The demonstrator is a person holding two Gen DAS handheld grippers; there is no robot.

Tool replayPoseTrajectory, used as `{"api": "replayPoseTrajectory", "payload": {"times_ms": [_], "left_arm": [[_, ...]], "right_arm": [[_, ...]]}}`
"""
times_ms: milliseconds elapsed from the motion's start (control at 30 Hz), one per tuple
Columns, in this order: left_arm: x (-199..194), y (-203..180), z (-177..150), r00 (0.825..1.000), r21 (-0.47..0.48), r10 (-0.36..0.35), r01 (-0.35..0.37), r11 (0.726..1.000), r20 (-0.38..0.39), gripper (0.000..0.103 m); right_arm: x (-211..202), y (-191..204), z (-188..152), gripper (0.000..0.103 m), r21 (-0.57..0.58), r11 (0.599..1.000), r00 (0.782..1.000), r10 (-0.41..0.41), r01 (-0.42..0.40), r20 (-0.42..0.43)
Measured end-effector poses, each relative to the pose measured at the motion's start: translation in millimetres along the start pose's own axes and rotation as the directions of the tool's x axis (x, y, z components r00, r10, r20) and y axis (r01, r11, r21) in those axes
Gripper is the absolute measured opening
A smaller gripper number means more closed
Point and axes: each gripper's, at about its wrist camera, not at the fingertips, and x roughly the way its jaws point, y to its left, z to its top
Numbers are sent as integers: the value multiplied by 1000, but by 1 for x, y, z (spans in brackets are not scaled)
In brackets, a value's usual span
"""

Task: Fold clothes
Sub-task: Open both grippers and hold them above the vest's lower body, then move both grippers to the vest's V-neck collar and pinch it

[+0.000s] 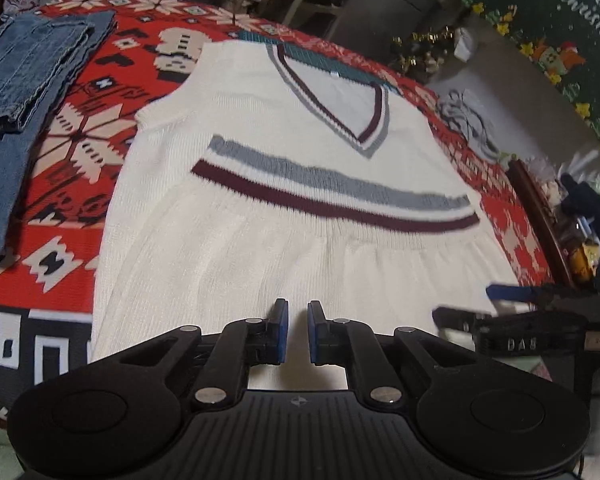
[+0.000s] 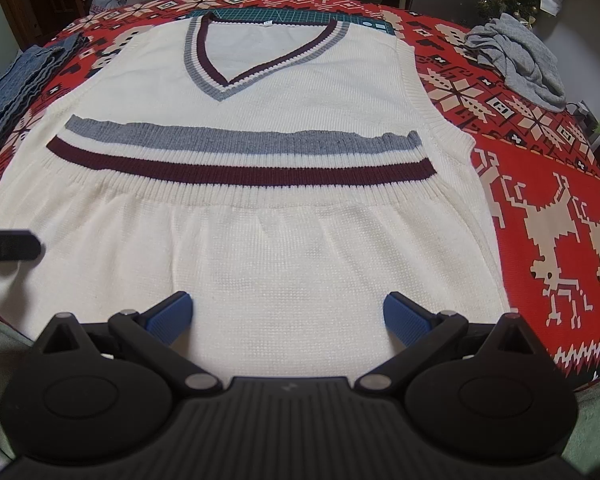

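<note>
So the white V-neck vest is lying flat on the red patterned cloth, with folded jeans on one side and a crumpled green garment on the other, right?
Nearly. The crumpled garment is grey, not green, as the right wrist view shows. The rest holds: the white V-neck vest lies flat on the red patterned cloth, with folded jeans on the other side.

Dim warm indoor light, strong fisheye bending at edges, slight motion blur

I see jeans (image 1: 28,92) cut by left edge | vest (image 2: 260,208) hem behind my right tongs (image 2: 288,316)
</note>
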Motion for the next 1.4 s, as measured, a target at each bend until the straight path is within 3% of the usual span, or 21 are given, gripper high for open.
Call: {"api": "replayPoseTrajectory", "payload": {"times_ms": [167,467,767,1033,1133,1233,1300,1400], "left_arm": [[-8,-2,-3,999,9,-5,5,1000,-32,10],[-1,-9,10,997,-51,-10,14,999,73,10],[22,-15,18,996,-49,-6,11,999,88,10],[15,-19,21,991,-29,12,-8,1000,130,12],[11,-17,31,988,-11,9,-7,1000,157,12],[16,-12,42,989,2,-3,3,1000,146,12],[22,-8,46,991,6,-10,9,1000,136,12],[29,-1,51,991,5,-18,18,1000,130,11]], "right_arm": [[0,0,0,102,0,1000,1000,0,0,2],[1,2,2,102,4,1000,1000,-4,4,-3],[1,3,1,102,7,1000,1000,-12,12,-1],[-7,-1,5,101,30,1000,1000,-2,1,27],[-18,-10,14,89,47,999,996,16,-20,84],[-21,-21,30,63,37,999,993,27,-32,111],[-15,-30,40,27,35,998,994,40,-44,100],[-3,-45,50,17,59,996,993,66,-71,93]]}}
